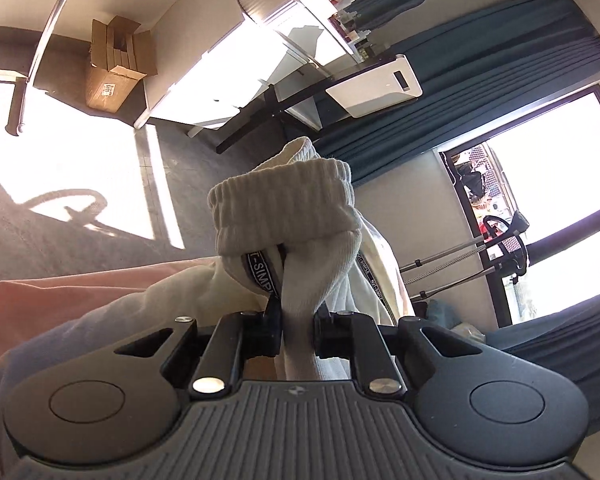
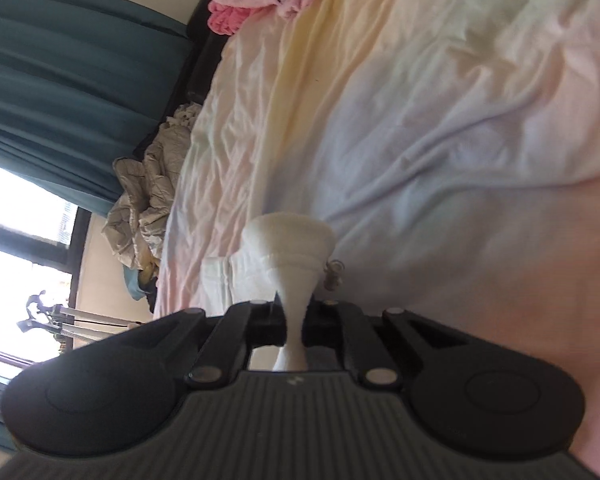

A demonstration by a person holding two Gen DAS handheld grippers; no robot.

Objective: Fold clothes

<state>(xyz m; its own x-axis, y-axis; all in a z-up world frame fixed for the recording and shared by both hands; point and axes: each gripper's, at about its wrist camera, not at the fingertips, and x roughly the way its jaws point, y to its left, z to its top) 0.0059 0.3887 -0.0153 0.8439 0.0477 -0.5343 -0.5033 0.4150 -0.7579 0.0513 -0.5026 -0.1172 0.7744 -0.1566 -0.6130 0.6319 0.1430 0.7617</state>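
My left claw pinches the white garment by a bunched fold. Right claw pinches white cloth, perhaps the same garment, above the bed.

Each camera sits just behind its own tool, looking forward along the two fingers. The left wrist view is rolled sideways and faces out over the left tool toward the teal curtain and window. The right wrist view, also rolled, looks close down over the right tool onto the bed sheet. Both views catch the curtain and window.
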